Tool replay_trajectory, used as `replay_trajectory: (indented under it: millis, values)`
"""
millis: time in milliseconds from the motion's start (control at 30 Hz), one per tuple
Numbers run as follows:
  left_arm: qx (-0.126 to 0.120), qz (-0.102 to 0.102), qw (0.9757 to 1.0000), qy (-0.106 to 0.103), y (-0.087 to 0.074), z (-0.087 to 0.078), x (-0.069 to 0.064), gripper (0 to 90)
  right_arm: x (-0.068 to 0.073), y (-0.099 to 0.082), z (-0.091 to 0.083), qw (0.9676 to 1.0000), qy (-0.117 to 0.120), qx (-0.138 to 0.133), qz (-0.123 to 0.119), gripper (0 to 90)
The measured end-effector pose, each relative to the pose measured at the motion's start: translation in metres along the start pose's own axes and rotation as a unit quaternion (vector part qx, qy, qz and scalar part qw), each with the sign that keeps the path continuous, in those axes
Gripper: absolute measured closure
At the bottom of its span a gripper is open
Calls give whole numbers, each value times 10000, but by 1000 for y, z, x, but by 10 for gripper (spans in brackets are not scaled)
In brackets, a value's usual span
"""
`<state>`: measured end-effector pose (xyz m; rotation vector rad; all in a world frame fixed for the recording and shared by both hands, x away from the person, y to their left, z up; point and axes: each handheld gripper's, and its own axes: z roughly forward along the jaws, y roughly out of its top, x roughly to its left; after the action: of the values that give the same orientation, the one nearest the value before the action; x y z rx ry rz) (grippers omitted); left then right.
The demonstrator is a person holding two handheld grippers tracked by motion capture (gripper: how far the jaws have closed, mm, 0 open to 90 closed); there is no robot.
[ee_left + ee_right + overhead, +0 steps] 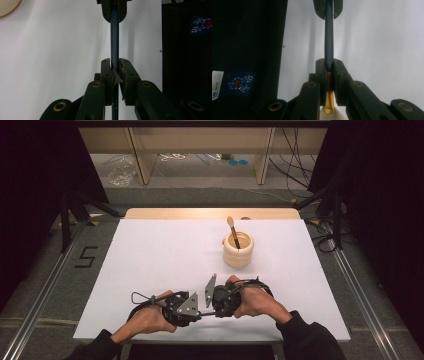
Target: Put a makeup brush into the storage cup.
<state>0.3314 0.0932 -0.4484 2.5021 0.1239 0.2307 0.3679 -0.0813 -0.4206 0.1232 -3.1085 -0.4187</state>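
Near the front edge of the white surface (150,255), well short of the ribbed cream holder (238,250), left tool (199,311) and right tool (205,306) facing each other, tips nearly meeting. Between them a thin dark-blue brush (114,40), clamped at one end by the left tool, at the gold collar (328,97) by the right. In the holder, another brush (233,231), leaning, handle up.

On the white table sheet (150,260) we see at one o'clock a cream ribbed pot (238,251) with a black-handled brush (233,232) inside.
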Motion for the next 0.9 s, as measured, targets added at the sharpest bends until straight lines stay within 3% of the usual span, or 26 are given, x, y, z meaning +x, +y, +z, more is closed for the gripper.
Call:
replay_trajectory:
  millis: [33,67,200,267,300,333,400,500,900]
  values:
    - [24,17,10000,26,0,0,0,819,-1,0,0,10000,-30,15,-65,846]
    - [21,-9,10000,-41,1,1,0,819,0,1,-1,10000,-2,25,4,846]
    - [24,17,10000,63,3,2,0,818,1,2,0,10000,68,8,64,846]
    - [-77,-108,9999,17,3,5,-3,817,0,3,-1,10000,-2,0,12,846]
    - [-56,-73,9999,-108,4,6,-3,817,0,3,-1,10000,2,-21,2,846]
    - [-47,-26,9999,-85,4,6,-2,817,0,3,-1,10000,-18,-29,-31,846]
    - [-69,-84,9999,-45,4,7,-2,816,3,4,-4,9998,-71,114,156,847]
    - [-95,-107,9999,-31,5,8,-1,816,2,4,-6,9998,-104,111,116,847]
    - [-33,19,10000,-4,7,8,0,833,2,4,-7,9998,-40,36,182,847]
